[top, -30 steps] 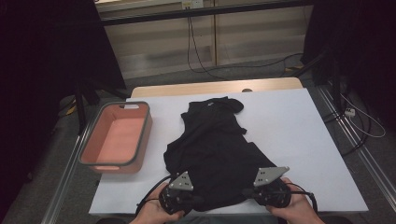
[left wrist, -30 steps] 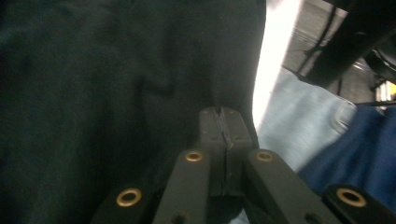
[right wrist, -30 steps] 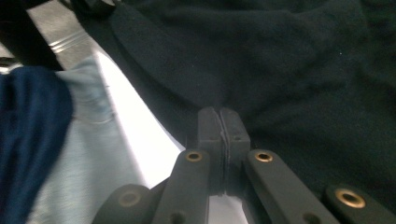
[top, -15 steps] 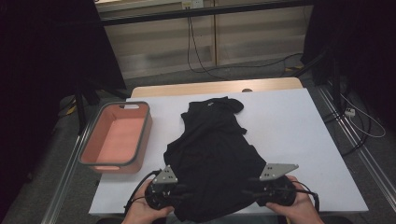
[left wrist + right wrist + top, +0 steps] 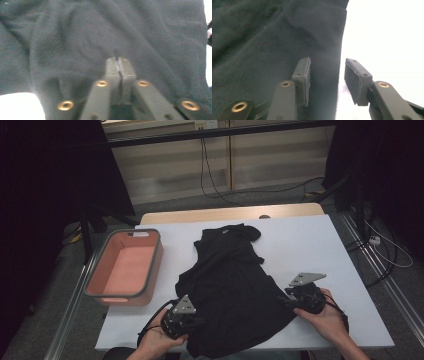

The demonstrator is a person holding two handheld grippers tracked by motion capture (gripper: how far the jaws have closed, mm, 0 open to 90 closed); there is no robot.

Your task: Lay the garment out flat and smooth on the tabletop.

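Garment: black shirt (image 5: 232, 287) flat on white table (image 5: 320, 245), beside pink bin (image 5: 125, 267).
Left gripper (image 5: 119, 65): just re-closed, pressed together on hem fabric.
Right gripper (image 5: 327, 80): shifted outward since earlier; spread astride side edge, closing slightly, no pinch.
Implication: right grasp pending.

Dim surroundings, glaring white table (image 5: 320, 245), blurry close-ups

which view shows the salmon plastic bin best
The high view: the salmon plastic bin sits whole on the white table, left of the black garment. Both gripper views look at black fabric and white tabletop instead.
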